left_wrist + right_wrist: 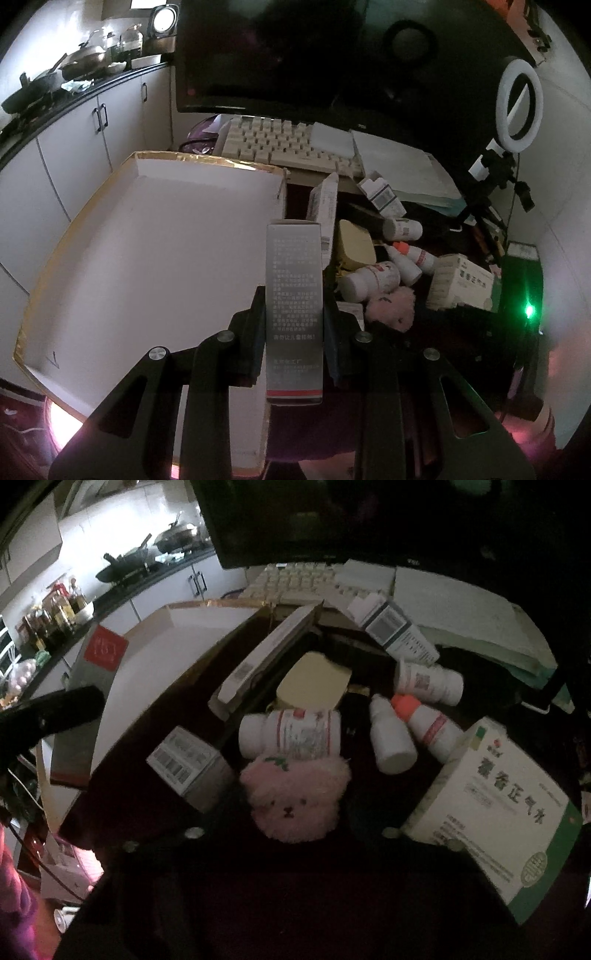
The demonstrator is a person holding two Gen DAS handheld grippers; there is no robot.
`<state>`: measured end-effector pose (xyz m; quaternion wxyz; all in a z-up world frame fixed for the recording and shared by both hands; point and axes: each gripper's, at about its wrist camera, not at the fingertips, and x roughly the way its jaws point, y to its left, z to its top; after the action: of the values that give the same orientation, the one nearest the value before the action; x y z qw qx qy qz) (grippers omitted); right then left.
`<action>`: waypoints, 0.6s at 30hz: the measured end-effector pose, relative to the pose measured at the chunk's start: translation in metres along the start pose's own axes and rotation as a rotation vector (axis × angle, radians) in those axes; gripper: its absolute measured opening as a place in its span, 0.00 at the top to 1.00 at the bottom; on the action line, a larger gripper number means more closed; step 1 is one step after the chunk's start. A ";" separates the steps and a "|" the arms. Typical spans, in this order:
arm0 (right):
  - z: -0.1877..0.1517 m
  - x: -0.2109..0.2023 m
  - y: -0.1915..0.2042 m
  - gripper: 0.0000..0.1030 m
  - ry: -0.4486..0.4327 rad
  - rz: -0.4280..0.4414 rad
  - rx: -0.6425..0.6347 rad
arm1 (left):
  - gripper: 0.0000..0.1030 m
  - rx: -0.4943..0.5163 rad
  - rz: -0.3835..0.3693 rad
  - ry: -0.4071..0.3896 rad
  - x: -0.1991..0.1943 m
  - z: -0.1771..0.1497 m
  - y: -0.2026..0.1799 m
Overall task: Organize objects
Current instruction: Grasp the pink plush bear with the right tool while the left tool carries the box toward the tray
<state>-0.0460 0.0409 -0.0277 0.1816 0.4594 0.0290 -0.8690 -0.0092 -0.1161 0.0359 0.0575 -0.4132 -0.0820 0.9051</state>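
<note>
My left gripper point(294, 295) is shut on a tall grey carton with a red band point(294, 314). It holds the carton upright over the right edge of a white, gold-rimmed tray point(147, 240). The right wrist view shows that same carton point(105, 651) and the black left gripper point(48, 716) at the far left. A pink plush toy point(295, 801) lies between the dark fingers of my right gripper point(295, 805). The fingers are too dark to tell whether they press on it. Behind the plush lies a white bottle with a red label point(291, 736).
A pile sits on the dark table: a yellow box point(314, 681), several white bottles, one orange-capped point(424, 723), a green-and-white medicine box point(498, 812), and grey cartons point(188, 764). A keyboard point(288, 144) and monitor point(295, 55) stand behind. A ring light point(519, 103) is at right.
</note>
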 end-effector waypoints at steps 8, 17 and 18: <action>0.001 0.002 -0.001 0.66 0.000 0.015 0.005 | 0.75 -0.021 0.009 0.021 0.005 0.000 0.011; 0.012 -0.041 0.007 0.66 -0.087 0.064 -0.033 | 0.75 -0.013 0.036 0.036 0.006 0.017 0.022; 0.018 -0.044 0.011 0.66 -0.096 0.076 -0.048 | 0.75 -0.016 0.044 0.033 0.006 0.022 0.026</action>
<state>-0.0338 0.0396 0.0191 0.2266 0.4133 0.0238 -0.8816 -0.0308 -0.1431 0.0403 0.0357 -0.4301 -0.0791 0.8986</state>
